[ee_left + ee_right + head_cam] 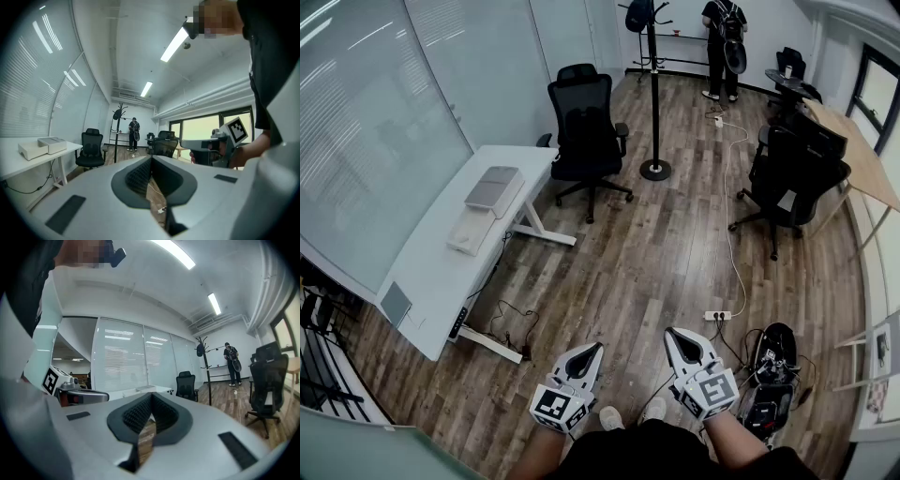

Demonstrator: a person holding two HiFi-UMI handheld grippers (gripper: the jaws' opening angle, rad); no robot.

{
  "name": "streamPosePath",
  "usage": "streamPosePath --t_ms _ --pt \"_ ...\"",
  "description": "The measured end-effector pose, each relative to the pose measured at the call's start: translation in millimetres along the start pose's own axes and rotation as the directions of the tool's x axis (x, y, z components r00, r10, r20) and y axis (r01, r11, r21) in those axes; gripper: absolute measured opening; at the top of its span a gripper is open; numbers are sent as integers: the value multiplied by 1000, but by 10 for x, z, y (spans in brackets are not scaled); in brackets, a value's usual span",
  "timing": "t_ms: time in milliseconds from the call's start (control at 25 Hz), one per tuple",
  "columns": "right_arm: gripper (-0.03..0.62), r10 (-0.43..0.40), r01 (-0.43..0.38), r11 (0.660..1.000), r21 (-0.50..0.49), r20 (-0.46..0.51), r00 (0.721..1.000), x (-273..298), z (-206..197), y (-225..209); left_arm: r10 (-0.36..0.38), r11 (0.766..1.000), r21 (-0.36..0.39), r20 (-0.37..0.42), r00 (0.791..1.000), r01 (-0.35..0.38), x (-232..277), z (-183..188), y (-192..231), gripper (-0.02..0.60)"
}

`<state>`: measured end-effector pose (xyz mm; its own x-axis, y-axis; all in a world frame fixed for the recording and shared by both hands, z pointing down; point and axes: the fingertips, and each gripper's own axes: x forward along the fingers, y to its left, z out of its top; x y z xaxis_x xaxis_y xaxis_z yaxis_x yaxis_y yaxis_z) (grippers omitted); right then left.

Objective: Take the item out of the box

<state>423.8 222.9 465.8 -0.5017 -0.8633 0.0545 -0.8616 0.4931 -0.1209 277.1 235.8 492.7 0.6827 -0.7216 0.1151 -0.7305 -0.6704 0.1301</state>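
Note:
A flat grey-lidded box (494, 190) lies on the white desk (431, 281) at the left, with a white box (472, 233) beside it. The left gripper view shows them far off as pale boxes (40, 147). I hold both grippers low in front of me over the wooden floor, well away from the desk. My left gripper (596, 348) is shut with nothing in it; its tips meet in its own view (151, 158). My right gripper (669, 332) is also shut and empty (151, 396). No item inside a box is visible.
A black office chair (584, 127) stands by the desk's far end, and a coat stand (654, 94) beyond it. More black chairs (792, 173) and a wooden table (862, 159) are at the right. A power strip (717, 316) and a dark bag (772, 370) lie on the floor. A person (724, 42) stands at the back.

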Motion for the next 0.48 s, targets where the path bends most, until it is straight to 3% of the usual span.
streamPosePath --t_ms 120,240,480 --pt "3 -18 18 1000 3 5 1000 57 -18 38 -4 1000 -19 15 1000 4 -86 29 80 11" --pt "3 -30 29 999 27 9 1000 119 -33 120 41 997 -66 38 998 -38 -198 58 244 11" --pt "3 -24 23 1000 15 21 999 161 38 302 76 994 -83 57 995 -71 -363 85 410 11"
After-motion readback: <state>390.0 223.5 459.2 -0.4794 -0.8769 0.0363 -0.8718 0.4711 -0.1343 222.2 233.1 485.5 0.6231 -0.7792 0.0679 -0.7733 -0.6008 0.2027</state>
